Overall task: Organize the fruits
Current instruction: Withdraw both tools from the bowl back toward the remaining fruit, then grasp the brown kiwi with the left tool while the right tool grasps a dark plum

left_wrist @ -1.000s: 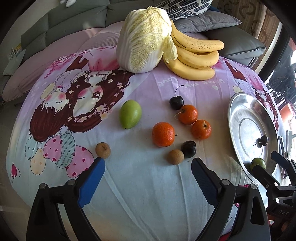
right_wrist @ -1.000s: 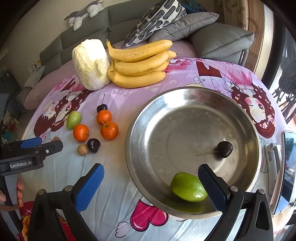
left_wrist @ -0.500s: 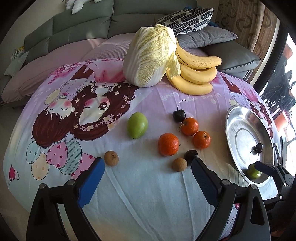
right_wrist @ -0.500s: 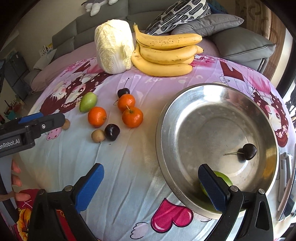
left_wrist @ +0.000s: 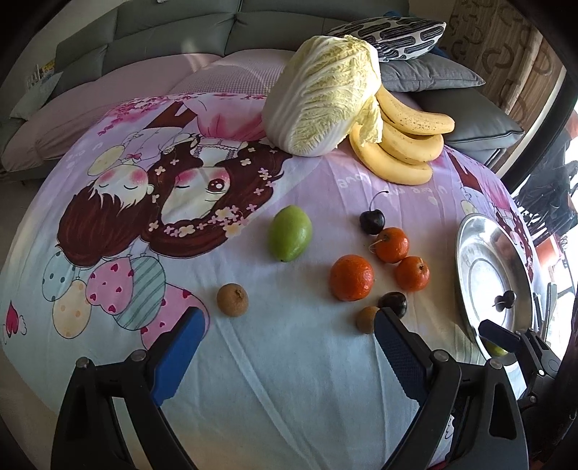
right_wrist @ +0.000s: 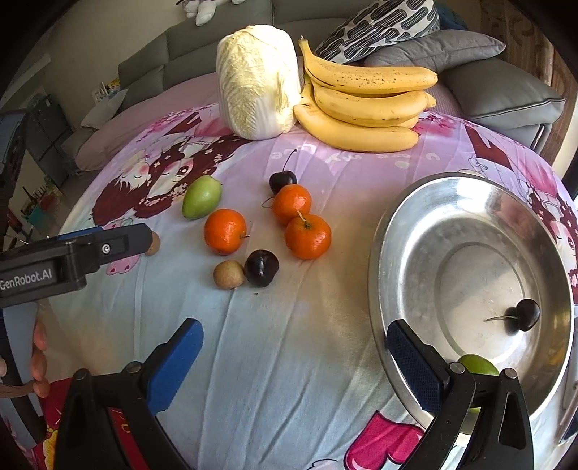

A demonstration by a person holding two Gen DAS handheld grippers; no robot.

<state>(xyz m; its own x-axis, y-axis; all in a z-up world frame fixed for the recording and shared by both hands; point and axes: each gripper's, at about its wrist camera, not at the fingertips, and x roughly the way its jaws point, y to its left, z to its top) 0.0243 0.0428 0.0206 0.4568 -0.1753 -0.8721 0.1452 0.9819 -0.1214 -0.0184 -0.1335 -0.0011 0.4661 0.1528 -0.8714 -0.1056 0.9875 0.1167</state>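
Fruits are spread on the cartoon-printed cloth (left_wrist: 296, 379) ahead of both empty, wide-open claws: three oranges (right_wrist: 225, 231), two cherries (right_wrist: 261, 268), a green fruit (left_wrist: 289, 233). One cherry (right_wrist: 526, 313) is held in the metal bowl (right_wrist: 393, 231). A grey sofa (left_wrist: 151, 32) is seen behind.

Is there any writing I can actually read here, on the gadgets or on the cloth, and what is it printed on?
"GenRobot.AI": white lettering on the black body of the left gripper, its first letter cut off at the picture's edge.
Pale lettering on the tablecloth, below the bananas: upside down and too faint to read reliably.
Nothing else is legible.
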